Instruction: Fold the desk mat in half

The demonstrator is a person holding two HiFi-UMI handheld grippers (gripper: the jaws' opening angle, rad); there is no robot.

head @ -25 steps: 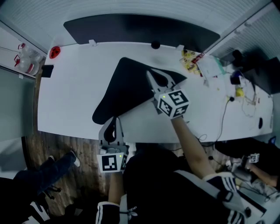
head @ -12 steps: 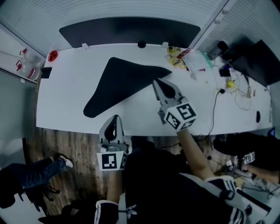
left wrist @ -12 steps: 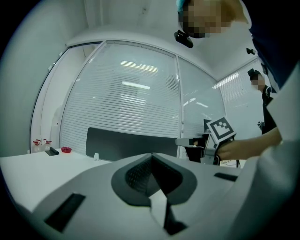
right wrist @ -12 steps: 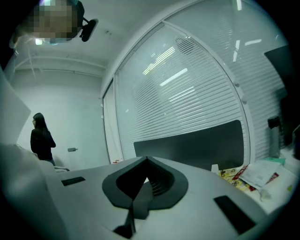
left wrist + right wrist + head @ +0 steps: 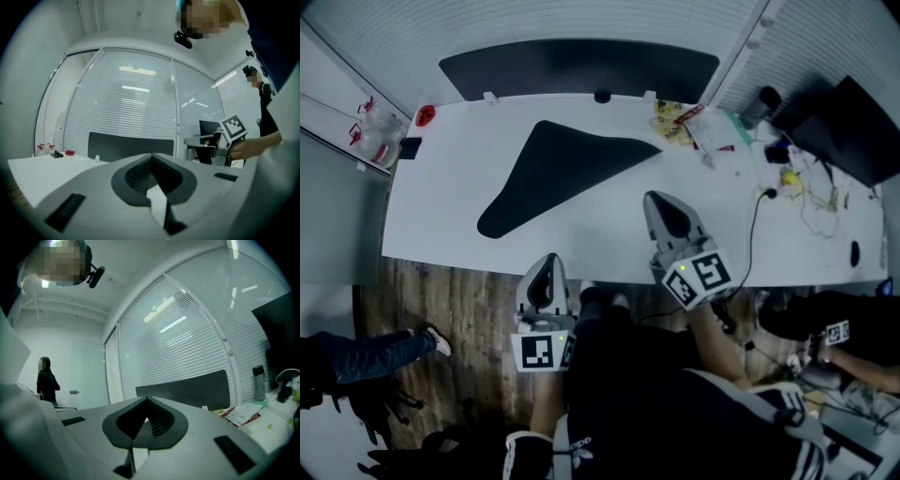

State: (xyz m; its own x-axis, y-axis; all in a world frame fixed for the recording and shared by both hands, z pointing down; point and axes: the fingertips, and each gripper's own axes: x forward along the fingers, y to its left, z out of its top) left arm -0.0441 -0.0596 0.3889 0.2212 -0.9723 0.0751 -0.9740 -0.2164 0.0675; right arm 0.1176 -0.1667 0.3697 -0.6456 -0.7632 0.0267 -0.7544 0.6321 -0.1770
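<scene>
Desk mat flat on the counter, both grippers closed and empty

Desk mat lies in the upper middle of the head view as a dark wedge on the white counter. Its pointed end reaches toward the upper right and its rounded end sits at the lower left. Whether it is doubled over cannot be told from this height. Nothing touches it.

Below it in the frame, the right gripper reaches over the near part of the counter, well apart from the mat's lower edge. Its marker cube hangs past the counter's near edge. In the right gripper view the fingers are pressed together with nothing between them.

The left gripper is at the lower middle of the frame. Its tip is at the counter's near edge and its body is over the wooden floor. The left gripper view shows its fingers closed too, and empty.

Along the counter's far edge stands a long dark panel. A small red object sits at the upper left corner. Papers and packets lie at the upper right, just beyond the mat's pointed end. Cables trail farther right, with a dark monitor at the frame's upper right. White blinds fill the background of both gripper views.
</scene>
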